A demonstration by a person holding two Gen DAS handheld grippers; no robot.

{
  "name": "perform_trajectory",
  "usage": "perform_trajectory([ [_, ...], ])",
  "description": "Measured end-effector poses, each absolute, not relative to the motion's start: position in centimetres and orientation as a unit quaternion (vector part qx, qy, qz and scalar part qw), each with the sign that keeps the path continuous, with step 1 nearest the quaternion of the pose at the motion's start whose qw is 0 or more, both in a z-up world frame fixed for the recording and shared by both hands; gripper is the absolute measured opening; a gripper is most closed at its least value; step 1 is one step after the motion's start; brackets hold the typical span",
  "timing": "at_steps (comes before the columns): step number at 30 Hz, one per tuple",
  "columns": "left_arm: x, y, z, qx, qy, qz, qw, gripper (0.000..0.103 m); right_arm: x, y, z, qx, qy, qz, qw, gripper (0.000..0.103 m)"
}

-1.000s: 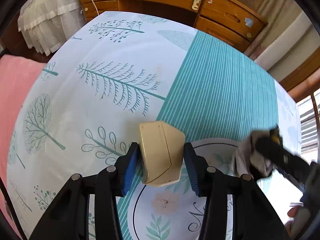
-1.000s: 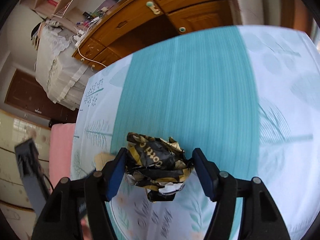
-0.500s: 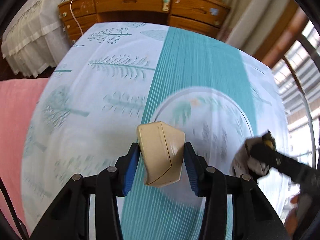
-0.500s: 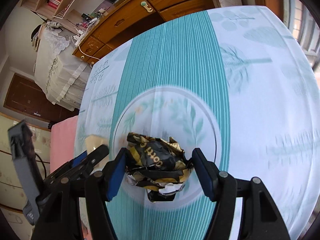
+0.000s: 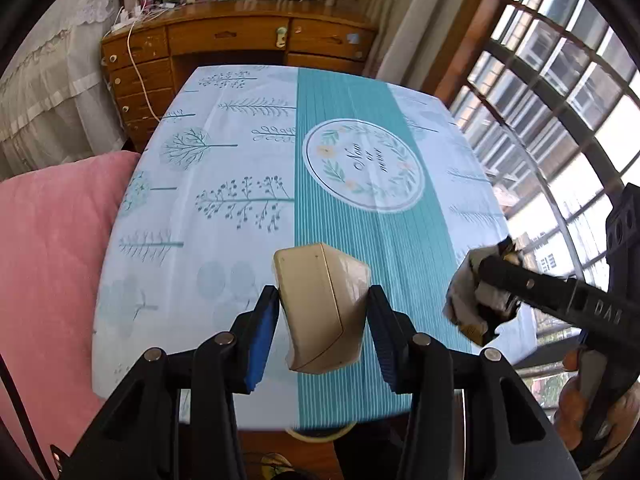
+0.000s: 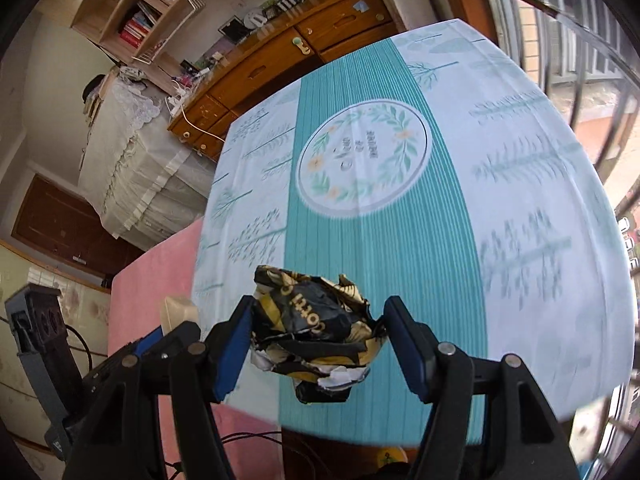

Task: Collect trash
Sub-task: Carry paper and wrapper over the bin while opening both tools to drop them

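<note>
Trash is in both of my grippers, lifted clear of the table [image 5: 248, 152]. My left gripper [image 5: 322, 316] is clamped on a cream carton [image 5: 320, 308], blue pads pressing its two sides, the box tilted and hanging above the near edge of the tablecloth [image 5: 400, 240]. My right gripper [image 6: 318, 338] is clamped on a crumpled black-and-gold wrapper [image 6: 312, 320], which fills most of the gap between the pads, with a loose wad drooping below them. From the left wrist view I see that wrapper [image 5: 476, 304] out to the right, near the table's corner by the window [image 5: 560, 100].

Risks, as I judge them: the wrapper is soft and springy, so a quick swing could let it creep out of the pads. The carton is smooth and held only by its flanks; a jolt could twist it loose. Below the table edge I make out a pale rim [image 5: 320, 434], but I cannot tell whether that is a bin, so releasing on a guess could scatter both pieces on the floor.

Against a second ago, both cameras now sit higher and further back: then the cloth filled each view, now the whole tabletop, the wooden desk [image 5: 240, 40] and the pink cushion [image 5: 52, 260] show. Both grips look unchanged.
</note>
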State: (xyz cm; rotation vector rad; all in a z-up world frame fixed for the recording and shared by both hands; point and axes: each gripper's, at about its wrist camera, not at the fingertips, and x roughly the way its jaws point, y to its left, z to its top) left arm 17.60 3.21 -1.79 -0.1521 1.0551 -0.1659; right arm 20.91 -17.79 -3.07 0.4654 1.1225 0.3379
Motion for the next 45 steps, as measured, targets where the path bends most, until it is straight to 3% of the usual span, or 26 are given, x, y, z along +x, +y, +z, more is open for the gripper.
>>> perform_trajectory([
  [10, 5.9, 4.5, 0.2, -0.052, 0.502, -0.136, 0.852, 0.043, 6.2, -14.7, -2.0, 0.209, 0.536, 0.113, 0.810, 0.065],
  [19, 1.0, 3.0, -4.2, -0.030, 0.529, -0.115, 0.840, 0.043, 0.9, -15.7, -5.3, 0.175, 0.580, 0.086, 0.791, 0.065],
  [38, 1.3, 1.1, -32.9, -0.070, 0.621, -0.045, 0.779, 0.043, 2.7, -17.4, -35.1, 0.123, 0.666, 0.045, 0.734, 0.066],
  [39, 1.6, 1.1, -34.0, -0.069, 0.620, -0.042, 0.781, 0.049, 2.9, -17.6, -36.7, 0.126, 0.670, 0.044, 0.730, 0.066],
  [40, 1.9, 1.1, -34.7, -0.068, 0.620, -0.041, 0.781, 0.065, 3.2, -17.6, -37.9, 0.131, 0.673, 0.043, 0.727, 0.066],
  [41, 2.2, 1.2, -35.7, -0.071, 0.621, -0.041, 0.779, 0.071, 3.4, -17.8, -39.3, 0.137, 0.676, 0.042, 0.723, 0.067],
  [42, 2.5, 1.1, -36.2, -0.074, 0.622, -0.043, 0.778, 0.076, 3.5, -17.8, -40.1, 0.144, 0.678, 0.041, 0.720, 0.069],
  [45, 3.6, 1.3, -38.1, -0.087, 0.630, -0.052, 0.770, 0.078, 3.9, -18.1, -42.7, 0.170, 0.686, 0.041, 0.706, 0.074],
])
